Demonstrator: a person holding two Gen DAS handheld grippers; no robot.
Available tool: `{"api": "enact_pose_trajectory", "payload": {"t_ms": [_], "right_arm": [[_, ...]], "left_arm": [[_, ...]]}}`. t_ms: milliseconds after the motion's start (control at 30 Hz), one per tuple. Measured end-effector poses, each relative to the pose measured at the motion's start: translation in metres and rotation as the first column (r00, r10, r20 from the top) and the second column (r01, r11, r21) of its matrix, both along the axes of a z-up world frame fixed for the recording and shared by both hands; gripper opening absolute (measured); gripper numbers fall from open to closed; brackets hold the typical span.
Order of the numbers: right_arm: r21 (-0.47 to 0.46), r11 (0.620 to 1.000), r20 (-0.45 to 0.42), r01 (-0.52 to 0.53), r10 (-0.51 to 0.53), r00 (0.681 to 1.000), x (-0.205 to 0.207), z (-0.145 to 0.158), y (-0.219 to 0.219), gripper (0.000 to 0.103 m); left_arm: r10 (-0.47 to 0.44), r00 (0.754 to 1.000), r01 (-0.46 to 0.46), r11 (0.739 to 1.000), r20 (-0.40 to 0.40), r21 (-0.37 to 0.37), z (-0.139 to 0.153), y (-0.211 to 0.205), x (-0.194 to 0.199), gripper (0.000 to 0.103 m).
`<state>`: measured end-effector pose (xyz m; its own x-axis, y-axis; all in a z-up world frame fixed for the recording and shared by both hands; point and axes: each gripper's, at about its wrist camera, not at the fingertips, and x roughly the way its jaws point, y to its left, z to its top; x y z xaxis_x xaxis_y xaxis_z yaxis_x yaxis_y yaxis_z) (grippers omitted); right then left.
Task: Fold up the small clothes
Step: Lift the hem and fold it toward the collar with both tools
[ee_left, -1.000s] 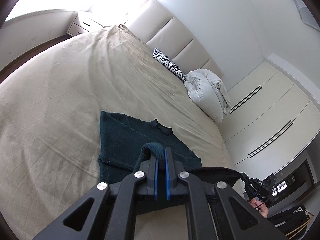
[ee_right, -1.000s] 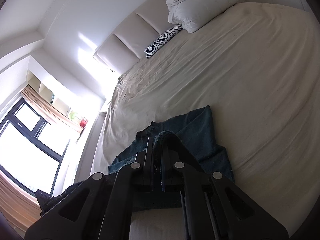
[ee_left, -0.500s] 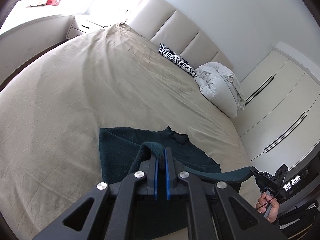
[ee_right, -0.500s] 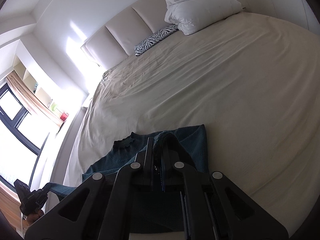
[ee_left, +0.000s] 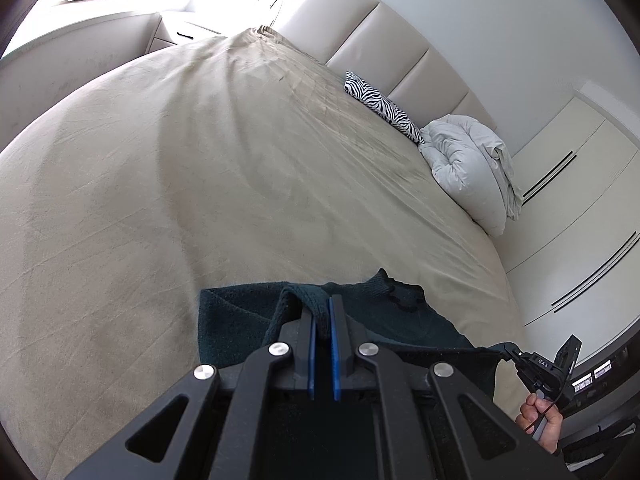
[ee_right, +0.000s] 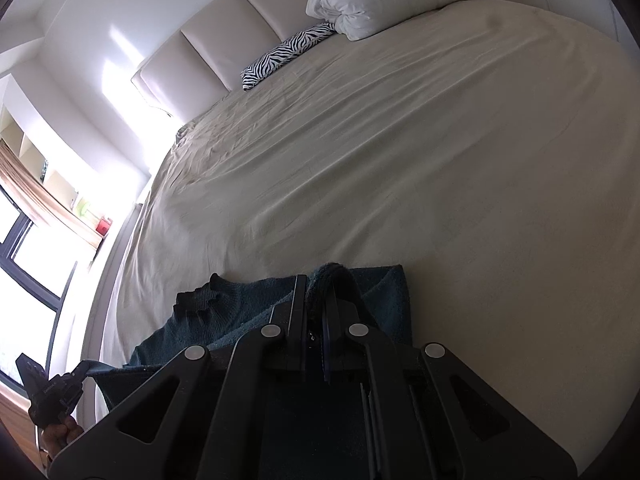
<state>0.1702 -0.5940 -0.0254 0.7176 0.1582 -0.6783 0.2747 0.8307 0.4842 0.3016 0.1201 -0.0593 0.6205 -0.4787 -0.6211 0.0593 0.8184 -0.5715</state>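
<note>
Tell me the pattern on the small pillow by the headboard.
Black-and-white zebra stripes on the small pillow, clearest in the left wrist view.

sweater [ee_left: 240,312]: 1 | claws [ee_left: 322,312]: 2 | pillows [ee_left: 380,102]: 2 | bed [ee_left: 200,180]: 1

left gripper [ee_left: 322,312]: jaws clamped, angled downward
right gripper [ee_right: 316,292]: jaws clamped, angled downward
right hand [ee_left: 540,420]: wrapped around its handle

left gripper [ee_left: 322,314] pinching dark green garment [ee_left: 240,312] (on beige bed [ee_left: 200,160]).
</note>
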Motion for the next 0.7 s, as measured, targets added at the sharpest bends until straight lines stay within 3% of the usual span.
{"api": "enact_pose_trajectory", "payload": {"t_ms": [567, 667, 700], "right_arm": [[-0.028, 1.0, -0.1, -0.001, -0.002, 0.995, 0.067, -0.056, 0.005, 0.004], [-0.004, 1.0, -0.136, 0.022, -0.022, 0.991, 0.072, -0.071, 0.003, 0.006], [0.01, 1.0, -0.142, 0.03, -0.028, 0.99, 0.074, -0.075, 0.001, 0.006]], "left_arm": [[0.023, 0.995, -0.02, 0.999, -0.092, 0.041, -0.047, -0.008, 0.055, 0.008], [0.024, 0.995, -0.02, 0.999, -0.098, 0.047, -0.052, -0.011, 0.06, 0.011], [0.023, 0.995, -0.019, 0.999, -0.101, 0.043, -0.053, -0.011, 0.062, 0.016]]}}
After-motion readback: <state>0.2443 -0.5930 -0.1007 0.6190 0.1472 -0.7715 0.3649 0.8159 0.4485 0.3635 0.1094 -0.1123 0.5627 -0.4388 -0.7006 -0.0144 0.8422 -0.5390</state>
